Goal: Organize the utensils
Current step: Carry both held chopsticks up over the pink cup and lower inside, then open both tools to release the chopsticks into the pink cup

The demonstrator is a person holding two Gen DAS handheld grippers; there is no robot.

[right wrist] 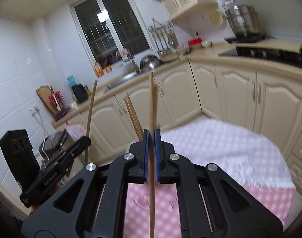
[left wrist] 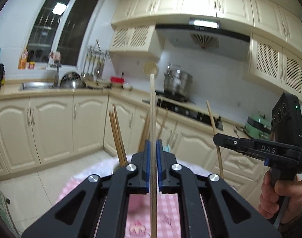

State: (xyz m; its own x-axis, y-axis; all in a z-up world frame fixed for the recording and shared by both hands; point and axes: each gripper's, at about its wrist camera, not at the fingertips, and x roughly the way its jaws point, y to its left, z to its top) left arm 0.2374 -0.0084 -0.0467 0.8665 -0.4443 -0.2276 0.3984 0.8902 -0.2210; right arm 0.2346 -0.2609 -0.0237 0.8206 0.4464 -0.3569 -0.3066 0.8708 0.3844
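A cream-cabinet kitchen surrounds a table with a pink checked cloth, and a steel pot sits on the stove at the back. The left gripper has its blue pads pressed narrow onto a pale chopstick that stands upright between them, its tip pointing up. The right gripper likewise pinches a second chopstick, also held upright over the cloth. Between the two tools, a bundle of other chopsticks leans at a tilt, their lower ends hidden behind the gripper body. The person's right hand grips the right tool's handle.
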